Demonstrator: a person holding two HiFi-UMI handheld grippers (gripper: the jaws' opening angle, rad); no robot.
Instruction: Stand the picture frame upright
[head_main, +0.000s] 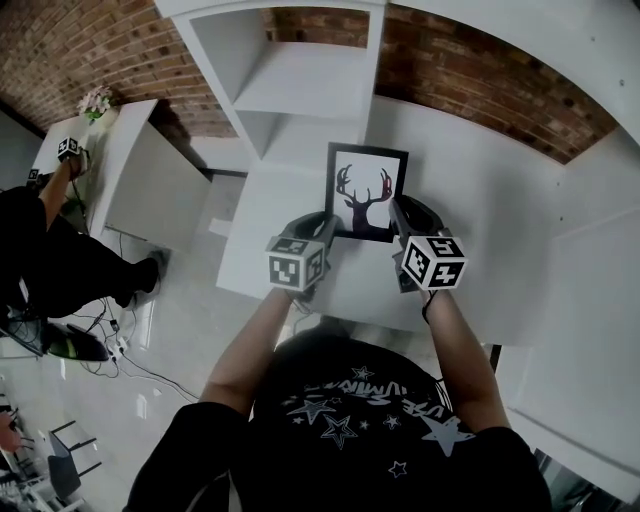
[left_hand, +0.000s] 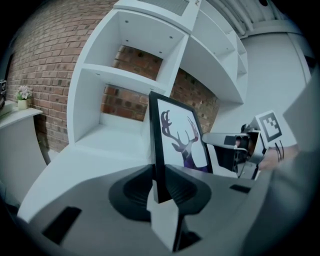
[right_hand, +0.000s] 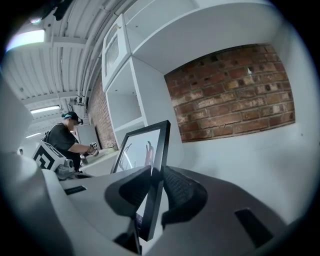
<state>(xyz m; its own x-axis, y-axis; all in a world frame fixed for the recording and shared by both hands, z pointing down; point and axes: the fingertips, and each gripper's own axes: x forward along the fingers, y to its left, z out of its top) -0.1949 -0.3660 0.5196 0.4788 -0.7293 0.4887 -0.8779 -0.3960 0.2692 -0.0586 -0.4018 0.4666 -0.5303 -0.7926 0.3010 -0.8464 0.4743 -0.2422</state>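
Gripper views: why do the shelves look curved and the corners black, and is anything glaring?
Left gripper view: the wide-angle lens bows the white shelves and blackens the corners; the picture frame is sharp. Right gripper view: the same bending on the brick wall, and a ceiling light glares at top left. Head view: even light, edges bowed too.

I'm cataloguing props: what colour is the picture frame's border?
Black. The picture frame shows its border best in the head view, all four sides at once.

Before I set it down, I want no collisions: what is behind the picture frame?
A white shelf unit, a white counter, brick wall beyond. The picture frame hides the counter patch directly behind it.
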